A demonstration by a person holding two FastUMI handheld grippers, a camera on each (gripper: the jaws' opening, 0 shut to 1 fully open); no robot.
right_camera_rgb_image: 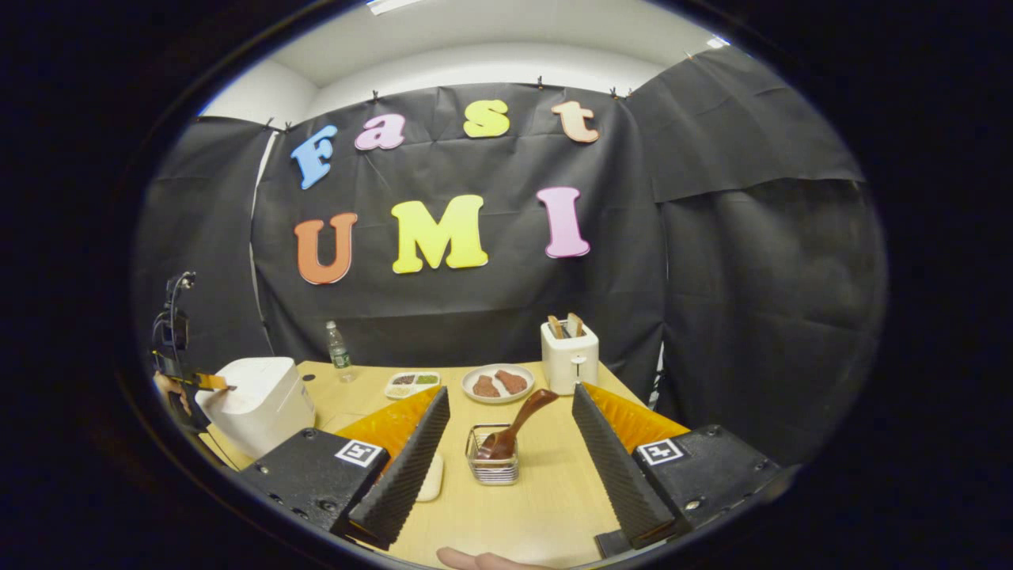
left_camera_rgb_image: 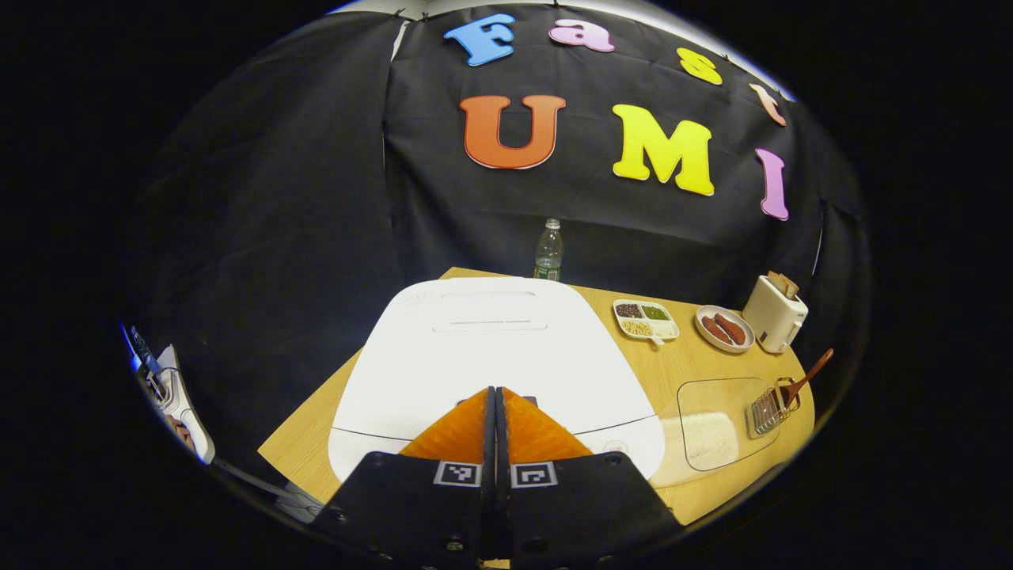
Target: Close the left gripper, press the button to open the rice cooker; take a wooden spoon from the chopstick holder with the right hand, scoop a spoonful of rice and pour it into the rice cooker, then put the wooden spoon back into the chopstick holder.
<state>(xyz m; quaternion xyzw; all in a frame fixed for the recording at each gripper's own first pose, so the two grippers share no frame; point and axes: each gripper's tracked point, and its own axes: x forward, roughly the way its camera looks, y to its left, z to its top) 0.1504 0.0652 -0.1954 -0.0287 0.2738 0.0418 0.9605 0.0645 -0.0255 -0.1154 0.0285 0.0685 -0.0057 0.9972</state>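
Rice cooker, lid down, lies straight ahead of the left gripper, whose fingers are pressed together just above its front edge; the button looks not yet pressed. Chopstick holder stands on the table between and just beyond the spread fingers of the right gripper, nothing held. Wooden spoon leans inside it, so fetching, scooping, pouring and returning remain.

Bright overhead light, sharp focus, strong fisheye bending at edges.
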